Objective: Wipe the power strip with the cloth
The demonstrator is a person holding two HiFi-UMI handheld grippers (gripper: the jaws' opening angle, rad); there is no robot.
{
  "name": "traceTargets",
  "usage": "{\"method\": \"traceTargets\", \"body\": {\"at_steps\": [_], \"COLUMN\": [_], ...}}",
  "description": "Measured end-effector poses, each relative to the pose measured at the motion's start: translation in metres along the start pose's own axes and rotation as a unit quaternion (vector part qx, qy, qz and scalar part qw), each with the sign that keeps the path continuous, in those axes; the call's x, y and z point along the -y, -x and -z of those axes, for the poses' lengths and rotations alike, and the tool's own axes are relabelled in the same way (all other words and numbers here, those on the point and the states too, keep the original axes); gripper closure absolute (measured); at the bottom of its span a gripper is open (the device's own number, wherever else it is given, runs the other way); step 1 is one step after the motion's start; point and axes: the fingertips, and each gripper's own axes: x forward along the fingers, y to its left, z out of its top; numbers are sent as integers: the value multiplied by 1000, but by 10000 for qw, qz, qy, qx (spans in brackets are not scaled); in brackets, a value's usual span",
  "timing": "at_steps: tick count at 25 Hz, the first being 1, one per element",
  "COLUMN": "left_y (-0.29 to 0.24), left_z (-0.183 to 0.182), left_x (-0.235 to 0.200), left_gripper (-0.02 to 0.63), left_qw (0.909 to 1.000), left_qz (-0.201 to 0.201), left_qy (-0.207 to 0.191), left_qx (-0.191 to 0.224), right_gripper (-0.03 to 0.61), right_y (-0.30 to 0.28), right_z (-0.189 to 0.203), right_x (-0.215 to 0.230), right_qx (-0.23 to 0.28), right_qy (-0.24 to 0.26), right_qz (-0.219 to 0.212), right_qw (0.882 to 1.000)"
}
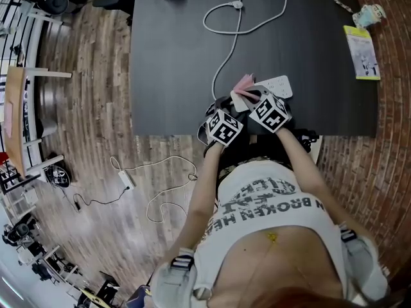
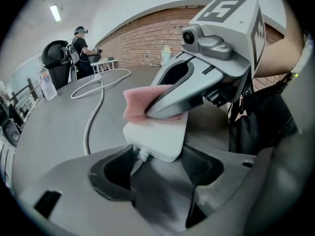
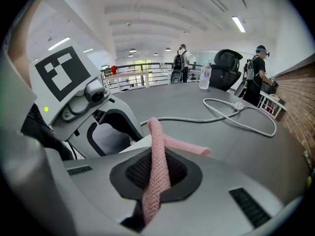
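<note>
The right gripper [image 3: 155, 181] pinches limp pink knitted cloth [image 3: 156, 146]; left gripper [image 2: 157, 168] seemingly clamps rigid white plastic power strip [image 2: 158, 136], twelve o'clock ahead, by its cord end.

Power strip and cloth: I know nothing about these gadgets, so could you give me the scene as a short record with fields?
Surface: dark table
Power strip: white, lying on the table, cable looping away
Cloth: pink, laid on the strip's top
Left gripper: jaws closed on the strip's cable end
Right gripper: jaws pinching the cloth
Stage: wiping seems under way
</note>
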Motion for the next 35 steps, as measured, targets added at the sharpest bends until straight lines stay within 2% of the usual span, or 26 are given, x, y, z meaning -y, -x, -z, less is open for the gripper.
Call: {"method": "traceTargets", "body": {"at_steps": [11,35], "left_y": [-1,-4], "left_z": [0,0], "left_x": [2,3], "left_gripper": [327,327], "left_qw": [10000,10000], "left_qz": [-11,-5], "left_qy": [-5,15], "left_qx": [-7,-49], "right_gripper": [561,561], "right_y": [18,40], "right_z": [23,51], "right_x": [25,56], "right_qx": [-34,-37], "right_qy": [-278,-633], "right_qz": [380,757], "right_qw": [9989,9951]}}
